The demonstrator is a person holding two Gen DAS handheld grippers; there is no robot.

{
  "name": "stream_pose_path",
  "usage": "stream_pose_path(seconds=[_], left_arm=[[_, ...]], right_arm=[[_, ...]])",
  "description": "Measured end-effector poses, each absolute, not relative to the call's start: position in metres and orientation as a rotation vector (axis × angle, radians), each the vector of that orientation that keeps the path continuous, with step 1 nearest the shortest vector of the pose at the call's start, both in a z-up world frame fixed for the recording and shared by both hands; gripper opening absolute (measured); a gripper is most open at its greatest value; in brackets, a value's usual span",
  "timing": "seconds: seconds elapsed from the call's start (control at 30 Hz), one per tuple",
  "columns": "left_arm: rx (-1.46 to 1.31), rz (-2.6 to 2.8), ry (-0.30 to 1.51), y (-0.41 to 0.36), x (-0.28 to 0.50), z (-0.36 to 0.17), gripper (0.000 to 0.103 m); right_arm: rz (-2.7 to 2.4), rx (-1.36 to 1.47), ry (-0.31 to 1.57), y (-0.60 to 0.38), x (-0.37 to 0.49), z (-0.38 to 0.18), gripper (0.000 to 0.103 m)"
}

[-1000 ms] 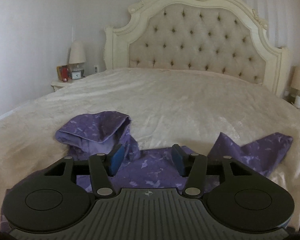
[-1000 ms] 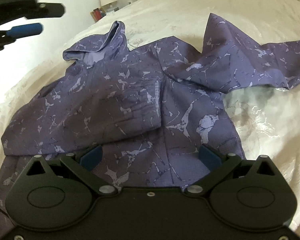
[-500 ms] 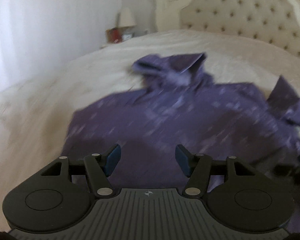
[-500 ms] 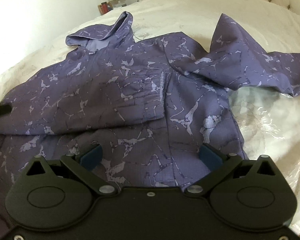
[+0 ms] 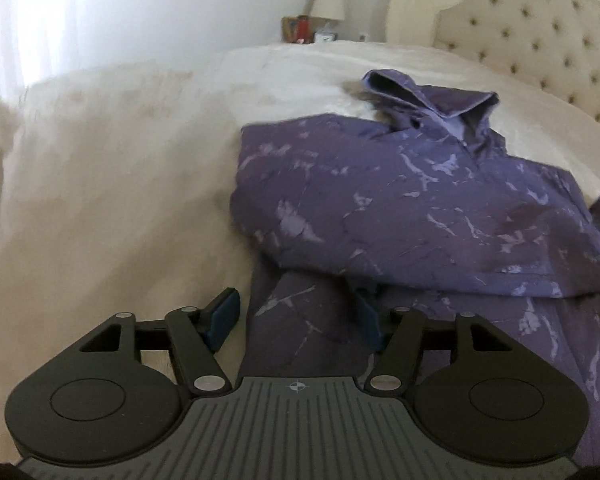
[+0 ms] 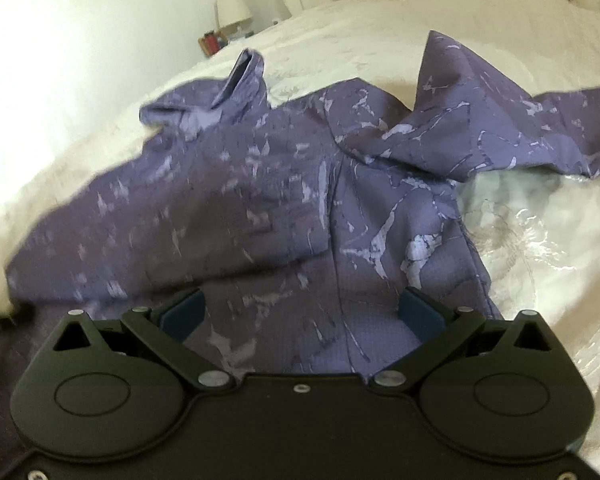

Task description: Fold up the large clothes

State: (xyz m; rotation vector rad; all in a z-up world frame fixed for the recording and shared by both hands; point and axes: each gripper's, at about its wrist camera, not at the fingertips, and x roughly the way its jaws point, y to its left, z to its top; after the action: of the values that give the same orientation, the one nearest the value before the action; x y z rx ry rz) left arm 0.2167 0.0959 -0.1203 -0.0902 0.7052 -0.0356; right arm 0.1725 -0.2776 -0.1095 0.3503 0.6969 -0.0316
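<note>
A purple patterned hooded garment lies on the cream bed. Its hood points toward the headboard. One sleeve is folded across the body. In the right wrist view the garment fills the middle, and the other sleeve lies spread to the right. My left gripper is open, low over the garment's left lower edge, with cloth between its blue pads. My right gripper is open wide, just above the lower body of the garment.
A tufted cream headboard stands at the far end. A nightstand with a lamp and small items stands beside the bed at the back left. Bare bedspread lies left of the garment and to its right.
My left gripper has swung left and dropped down to the garment's left lower edge. My right gripper has held nearly still over the lower body, moving slightly closer.
</note>
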Motion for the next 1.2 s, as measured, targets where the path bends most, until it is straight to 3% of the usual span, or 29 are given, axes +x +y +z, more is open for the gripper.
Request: stream_pose_path(seconds=[0.13, 0.2, 0.37, 0.43, 0.57, 0.63, 0.67, 0.87, 1.2], left_arm=[[-0.093, -0.033, 0.699, 0.096, 0.217, -0.125, 0.066], [-0.091, -0.034, 0.696, 0.096, 0.217, -0.126, 0.066], [-0.106, -0.040, 0.700, 0.098, 0.218, -0.126, 0.067], [-0.113, -0.043, 0.702, 0.099, 0.219, -0.126, 0.067], [-0.116, -0.040, 0.710, 0.098, 0.219, -0.125, 0.067], [-0.116, -0.040, 0.716, 0.098, 0.220, -0.124, 0.067], [-0.117, -0.041, 0.720, 0.098, 0.220, -0.123, 0.067], [-0.105, -0.028, 0.748, 0.101, 0.223, -0.115, 0.067], [-0.111, 0.060, 0.697, 0.120, 0.232, -0.090, 0.067]], right_arm=[[-0.007, 0.433, 0.676, -0.288, 0.183, -0.101, 0.100], [0.010, 0.439, 0.676, -0.290, 0.194, -0.099, 0.089], [0.012, 0.427, 0.707, -0.291, 0.222, -0.103, 0.079], [0.011, 0.409, 0.717, -0.289, 0.230, -0.103, 0.069], [-0.023, 0.317, 0.776, -0.279, 0.246, -0.101, 0.033], [-0.009, 0.269, 0.760, -0.274, 0.246, -0.091, 0.027], [-0.002, 0.247, 0.737, -0.272, 0.244, -0.083, 0.017], [-0.019, 0.174, 0.582, -0.282, 0.231, -0.036, 0.015], [-0.134, 0.116, 0.709, -0.293, 0.239, -0.072, 0.015]])
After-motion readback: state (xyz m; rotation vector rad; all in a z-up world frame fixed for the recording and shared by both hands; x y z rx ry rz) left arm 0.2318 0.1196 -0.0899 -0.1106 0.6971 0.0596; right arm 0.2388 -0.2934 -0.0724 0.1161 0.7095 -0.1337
